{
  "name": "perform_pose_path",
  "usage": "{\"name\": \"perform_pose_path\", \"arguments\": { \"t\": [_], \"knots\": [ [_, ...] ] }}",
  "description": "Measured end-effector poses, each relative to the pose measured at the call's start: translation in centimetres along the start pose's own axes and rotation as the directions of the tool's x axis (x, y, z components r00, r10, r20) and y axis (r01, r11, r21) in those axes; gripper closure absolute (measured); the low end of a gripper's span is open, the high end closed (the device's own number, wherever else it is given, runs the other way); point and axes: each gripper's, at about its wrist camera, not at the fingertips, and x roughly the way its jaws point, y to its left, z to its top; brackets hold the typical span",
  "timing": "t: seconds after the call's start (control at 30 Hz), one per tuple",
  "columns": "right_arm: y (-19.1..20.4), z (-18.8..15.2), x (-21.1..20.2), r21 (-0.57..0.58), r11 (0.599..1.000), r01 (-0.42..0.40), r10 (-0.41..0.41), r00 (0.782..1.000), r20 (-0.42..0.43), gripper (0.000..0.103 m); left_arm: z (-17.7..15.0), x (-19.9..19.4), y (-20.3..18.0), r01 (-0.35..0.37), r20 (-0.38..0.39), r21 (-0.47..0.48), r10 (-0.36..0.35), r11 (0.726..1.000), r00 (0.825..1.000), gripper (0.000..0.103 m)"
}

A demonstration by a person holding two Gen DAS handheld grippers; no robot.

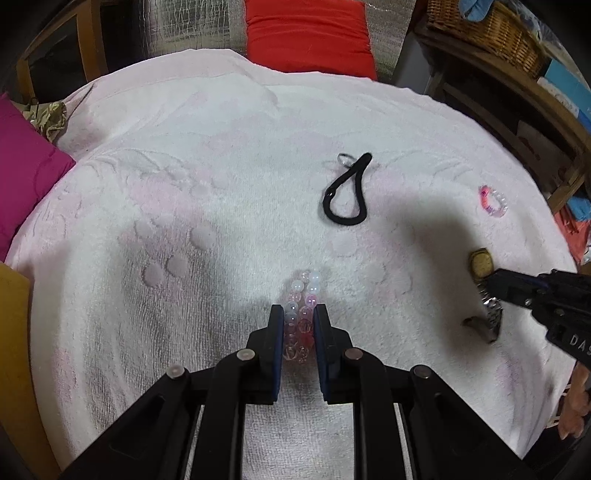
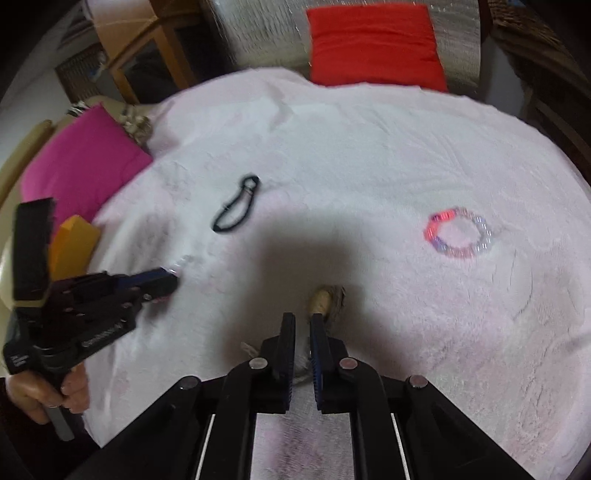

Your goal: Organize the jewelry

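Both grippers down on the towel, each clamped on a piece.

Left gripper (image 1: 299, 314) grasps the bead bracelet (image 1: 303, 295): round, glossy, pink-and-clear beads squeezed between the pads. Right gripper (image 2: 303, 321) is pinched on the watch (image 1: 480, 263), gold square case, metal link band, at the towel's right side. Towel (image 1: 184, 184) is white-pink terry with embossed dots. Loose beyond them: black elastic hair tie (image 1: 345, 192) touching a small clear ring (image 1: 344, 159), and a small pink-clear beaded ring (image 2: 458, 233) to the right. Red cushion (image 1: 310, 33) behind, magenta cushion (image 1: 26, 162) left, wicker basket (image 1: 491, 33) right.
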Motion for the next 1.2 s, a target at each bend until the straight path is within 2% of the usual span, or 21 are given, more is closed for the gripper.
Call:
{"name": "perform_pose_path", "arguments": {
  "t": [0.1,0.2,0.37,0.5,0.6,0.63,0.73,0.83,1.0,1.13,1.17,1.2],
  "knots": [
    [-1.3,0.5,-1.3,0.056,0.997,-0.046,0.045,0.999,0.03,0.093,0.0,-0.1,0.1,-0.002,0.002,-0.004,0.002,1.0,1.0,0.087],
    [-3.1,0.8,-1.5,0.14,0.987,-0.084,0.083,0.996,0.016,0.093,0.0,0.1,0.1,-0.018,-0.001,-0.001,0.018,1.0,1.0,0.087],
    [-3.3,0.7,0.4,0.169,0.984,-0.062,0.072,0.996,-0.058,0.093,0.1,0.2,0.0,-0.028,-0.003,0.0,0.028,1.0,1.0,0.087],
    [-2.8,0.7,0.9,0.167,0.984,-0.054,0.065,0.996,-0.064,0.092,0.1,0.4,-0.2,-0.038,-0.004,0.004,0.038,0.999,0.999,0.087],
    [-2.9,0.6,1.0,0.193,0.979,-0.062,0.076,0.995,-0.068,0.078,0.0,0.5,-0.3,-0.039,-0.005,0.005,0.039,0.999,0.999,0.086],
    [-3.0,0.6,1.0,0.203,0.976,-0.072,0.087,0.994,-0.064,0.07,0.0,0.5,-0.3,-0.037,-0.005,0.004,0.037,0.999,0.999,0.086],
    [-3.1,0.6,0.5,0.209,0.975,-0.072,0.078,0.997,-0.018,0.056,0.0,0.4,-0.1,-0.024,-0.004,-0.001,0.024,1.0,1.0,0.086],
    [-3.0,0.7,0.2,0.201,0.977,-0.076,0.076,0.997,0.011,0.056,-0.1,0.4,-0.2,-0.032,-0.003,0.006,0.032,0.999,0.999,0.086],
    [-2.3,1.1,1.8,0.183,0.983,-0.019,0.022,1.0,-0.01,0.058,-0.1,0.4,-0.3,-0.031,0.0,0.001,0.031,1.0,1.0,0.086],
    [-0.8,1.3,2.3,0.133,0.991,0.015,-0.015,1.0,-0.003,0.07,-0.2,0.3,-0.6,-0.042,0.006,0.005,0.042,0.999,0.999,0.086],
    [-0.4,1.3,2.2,0.111,0.993,0.041,-0.042,0.999,0.004,0.08,-0.2,0.3,-0.6,-0.046,0.009,0.007,0.046,0.999,0.999,0.086],
    [-0.2,1.2,2.3,0.098,0.994,0.047,-0.048,0.999,0.004,0.081,-0.3,0.2,-0.7,-0.048,0.011,0.008,0.048,0.999,0.999,0.086]
  ]
}}
